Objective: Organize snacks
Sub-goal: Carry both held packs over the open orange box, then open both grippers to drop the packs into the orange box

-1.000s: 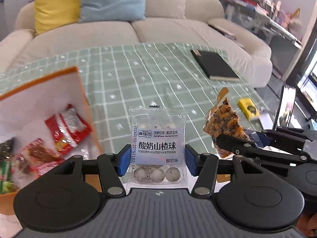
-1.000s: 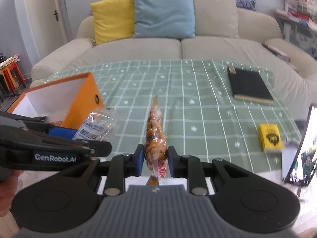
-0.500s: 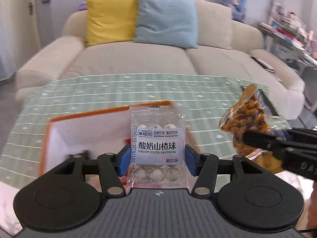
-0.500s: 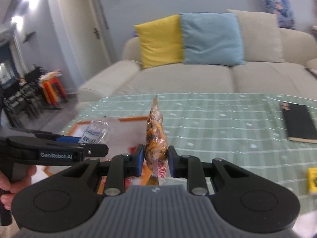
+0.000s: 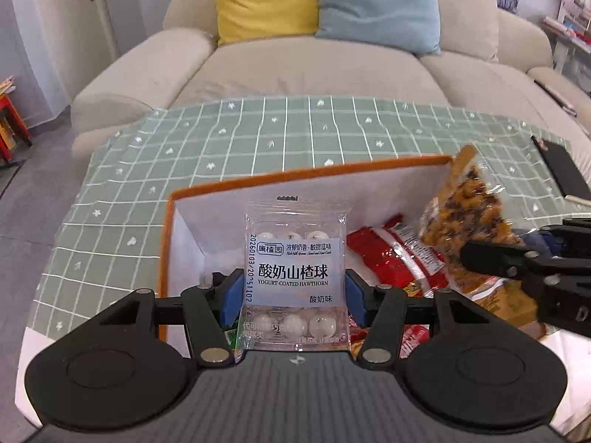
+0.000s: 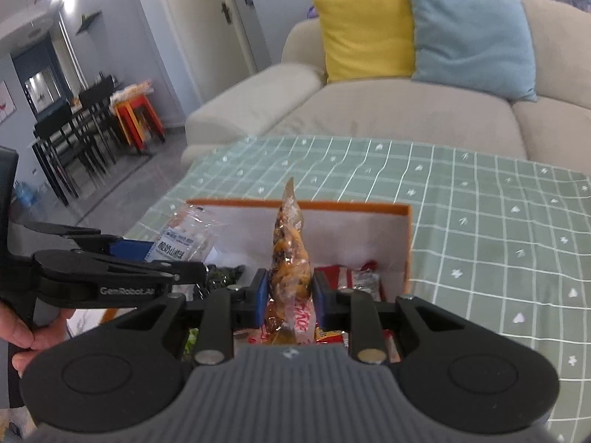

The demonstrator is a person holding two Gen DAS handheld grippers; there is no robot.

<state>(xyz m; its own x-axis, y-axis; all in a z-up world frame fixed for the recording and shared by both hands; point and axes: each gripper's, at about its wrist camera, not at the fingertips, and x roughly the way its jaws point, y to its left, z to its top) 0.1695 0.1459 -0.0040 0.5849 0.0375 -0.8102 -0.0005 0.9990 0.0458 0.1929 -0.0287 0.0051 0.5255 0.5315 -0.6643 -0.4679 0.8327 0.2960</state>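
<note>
Jaws of both grippers are clamped on light, crinkly, slippery packets over the orange box [image 5: 306, 175]: left gripper [image 5: 294, 291] pinching the hawthorn packet [image 5: 295, 273] mid-body, right gripper [image 6: 289, 297] the mixed-snack bag [image 6: 288, 254] low.

An orange-rimmed, white-lined box [image 5: 295, 177] sits on green, white-gridded cloth [image 5: 258, 136]; the red packets [image 5: 395, 258] look blurred.

The orange box [image 5: 295, 177] is open on top, its white far wall bare above the red packets [image 5: 395, 258] piled inside. Over that box the left hand-held gripper [image 6: 147, 254] and right hand-held gripper [image 5: 524, 254] crowd side by side.
</note>
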